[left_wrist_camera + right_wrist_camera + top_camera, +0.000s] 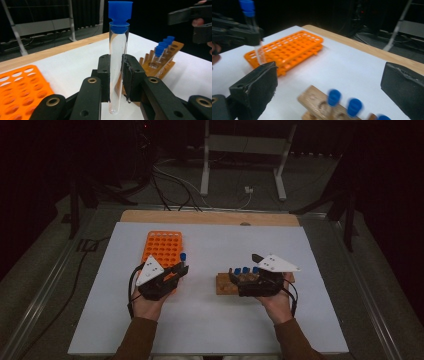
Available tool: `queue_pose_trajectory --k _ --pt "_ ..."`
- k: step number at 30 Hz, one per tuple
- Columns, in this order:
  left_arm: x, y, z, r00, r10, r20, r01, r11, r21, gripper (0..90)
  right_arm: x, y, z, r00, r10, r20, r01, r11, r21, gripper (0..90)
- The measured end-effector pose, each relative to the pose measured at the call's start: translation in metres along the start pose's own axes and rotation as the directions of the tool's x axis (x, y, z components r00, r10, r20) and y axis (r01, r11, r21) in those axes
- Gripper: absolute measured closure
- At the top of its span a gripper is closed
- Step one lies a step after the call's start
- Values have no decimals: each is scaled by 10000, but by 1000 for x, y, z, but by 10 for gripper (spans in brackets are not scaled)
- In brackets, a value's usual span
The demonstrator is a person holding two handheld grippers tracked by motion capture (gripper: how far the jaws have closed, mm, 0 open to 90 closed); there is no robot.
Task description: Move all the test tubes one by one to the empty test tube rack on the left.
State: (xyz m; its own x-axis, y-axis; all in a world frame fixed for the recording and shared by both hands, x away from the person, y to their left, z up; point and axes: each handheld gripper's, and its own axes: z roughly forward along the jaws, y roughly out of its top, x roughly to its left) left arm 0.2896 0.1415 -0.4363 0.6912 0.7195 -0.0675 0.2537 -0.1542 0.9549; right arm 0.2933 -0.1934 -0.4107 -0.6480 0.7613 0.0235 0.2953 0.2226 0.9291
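The left gripper [116,82] pinches a clear test tube [117,67] with a blue cap, upright between its jaws, just beside the near right corner of the orange rack [162,247]. So the carrying step looks to be in hand: a tube taken out of the wooden rack [225,284] and headed for the orange one. The next move calls for lining the tube's rounded tip over one hole and lowering it straight.

The right gripper [329,82] hangs over the wooden rack, to the right of the orange one on the white bench [210,320], its jaws spread wide and holding nothing. The capped tubes under it are blurred and partly cut off, so counting them is unsure.
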Motion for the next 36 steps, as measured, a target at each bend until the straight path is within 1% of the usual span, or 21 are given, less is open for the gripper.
queue_pose_trajectory --k 5,6,7,9,10,11,13,14,15,18,22,24,25,29,36 --pt "7 -3 -4 9997 19 -257 -20 10000 -20 779 -17 -5 -13 9987 245 444 -238 9996 -157 9" --pt "9 -4 -5 9994 26 -332 -27 10000 -48 779 -17 -5 -13 9987 245 444 -238 9996 -157 9" --pt "11 -5 -6 9991 8 -427 -10 10000 -39 779 -25 -9 -20 9971 367 666 -354 9992 -207 9" --pt "14 -7 -7 9985 -29 -539 26 10000 -65 779 -29 -12 -24 9959 423 803 -409 9990 -185 9" --pt "17 -10 -8 9977 21 -684 -26 10000 -68 779 -32 -15 -27 9950 391 920 -376 9991 -176 9" --pt "17 -10 -8 9977 21 -684 -26 10000 -68 779 -32 -15 -27 9950 391 920 -376 9991 -176 9" --pt "20 -12 -9 9973 -24 -740 23 10000 -10 779 -39 -21 -34 9921 559 1127 -539 9983 -215 9" --pt "21 -13 -10 9968 1 -802 -1 10000 4 779 -39 -21 -34 9921 559 1127 -539 9983 -215 9" --pt "22 -15 -10 9967 -14 -810 14 10000 1 779 -44 -25 -39 9897 676 1266 -647 9976 -266 9" --pt "24 -19 -10 9961 -10 -881 18 10000 91 778 -50 -30 -45 9860 858 1432 -818 9961 -339 9" --pt "26 -25 -9 9954 -54 -954 80 9996 268 778 -53 -36 -50 9837 956 1524 -911 9952 -364 9" --pt "26 -28 -8 9953 -5 -965 42 9993 376 778 -53 -37 -51 9833 933 1565 -888 9954 -354 9" --pt "26 -30 -8 9954 -5 -956 45 9991 416 779 -55 -38 -53 9822 1001 1590 -949 9947 -401 9" --pt "27 -35 -6 9950 53 -994 8 9981 612 778 -56 -39 -55 9809 1029 1652 -970 9943 -434 9" --pt "28 -46 -3 9938 49 -1111 62 9950 994 779 -59 -40 -58 9792 1096 1710 -1017 9933 -542 10"
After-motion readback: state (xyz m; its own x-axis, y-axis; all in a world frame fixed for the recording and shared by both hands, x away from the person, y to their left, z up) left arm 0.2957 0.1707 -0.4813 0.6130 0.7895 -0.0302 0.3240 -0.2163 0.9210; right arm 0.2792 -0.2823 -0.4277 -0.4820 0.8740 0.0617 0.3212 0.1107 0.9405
